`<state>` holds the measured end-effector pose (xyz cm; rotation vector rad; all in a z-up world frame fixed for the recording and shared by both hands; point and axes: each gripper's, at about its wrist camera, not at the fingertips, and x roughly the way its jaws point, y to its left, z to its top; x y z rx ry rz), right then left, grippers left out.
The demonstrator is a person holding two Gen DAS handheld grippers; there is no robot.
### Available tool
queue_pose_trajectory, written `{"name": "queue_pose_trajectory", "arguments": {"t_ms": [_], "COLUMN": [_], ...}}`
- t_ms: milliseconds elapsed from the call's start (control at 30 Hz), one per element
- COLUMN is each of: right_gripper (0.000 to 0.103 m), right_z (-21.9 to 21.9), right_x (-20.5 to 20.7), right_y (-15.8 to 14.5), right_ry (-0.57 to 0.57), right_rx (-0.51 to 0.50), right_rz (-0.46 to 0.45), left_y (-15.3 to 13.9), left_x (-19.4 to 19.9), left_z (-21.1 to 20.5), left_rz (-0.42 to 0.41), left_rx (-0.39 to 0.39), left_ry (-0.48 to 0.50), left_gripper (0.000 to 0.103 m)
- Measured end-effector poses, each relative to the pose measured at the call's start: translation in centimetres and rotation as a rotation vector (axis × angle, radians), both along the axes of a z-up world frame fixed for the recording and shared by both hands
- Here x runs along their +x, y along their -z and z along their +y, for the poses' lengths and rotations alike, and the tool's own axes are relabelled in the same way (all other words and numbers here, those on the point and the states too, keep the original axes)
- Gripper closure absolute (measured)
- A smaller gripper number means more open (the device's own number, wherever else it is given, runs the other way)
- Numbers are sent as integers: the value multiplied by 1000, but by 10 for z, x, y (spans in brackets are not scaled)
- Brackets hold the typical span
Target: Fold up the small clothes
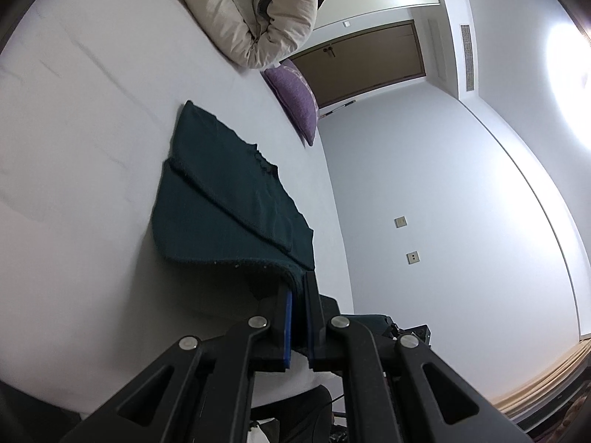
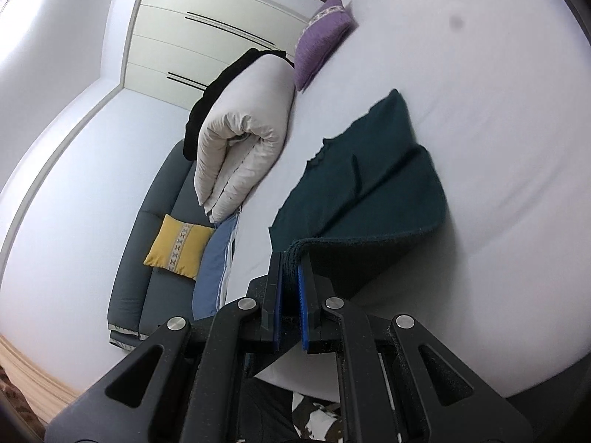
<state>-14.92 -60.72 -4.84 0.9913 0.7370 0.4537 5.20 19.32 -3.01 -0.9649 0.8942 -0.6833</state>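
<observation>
Here my left gripper (image 1: 298, 288) pinches one near corner of the dark teal knitted garment (image 1: 229, 199), my right gripper (image 2: 291, 264) the other. Both are clamped on the hem, which is lifted off the white bed sheet (image 2: 498, 110). The far part lies flat, sleeves folded inward, near the rolled cream duvet (image 2: 240, 147) and purple cushion (image 2: 321, 37).

Dark teal garment (image 1: 229, 199), near edge lifted

My right gripper (image 2: 291, 269) pinches the dark green garment (image 2: 373, 184), its near edge lifted off the white bed (image 2: 498, 110), jaws clamped tight.
</observation>
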Motion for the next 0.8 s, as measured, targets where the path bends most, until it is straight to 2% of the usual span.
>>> {"name": "queue_pose_trajectory", "arguments": {"t_ms": [367, 800], "right_gripper": [97, 97], "right_z": [-3, -3], "right_x": [43, 97], "right_y": [-21, -15], "right_ry": [26, 58], "right_rx": [-16, -32], "right_rz": [-29, -21], "left_y": [-6, -8], "left_x": [34, 87], "left_z": [0, -7], "left_rz": [-16, -20], "left_rx": [3, 22], "left_ry": [-21, -41], "left_gripper": [97, 97]}}
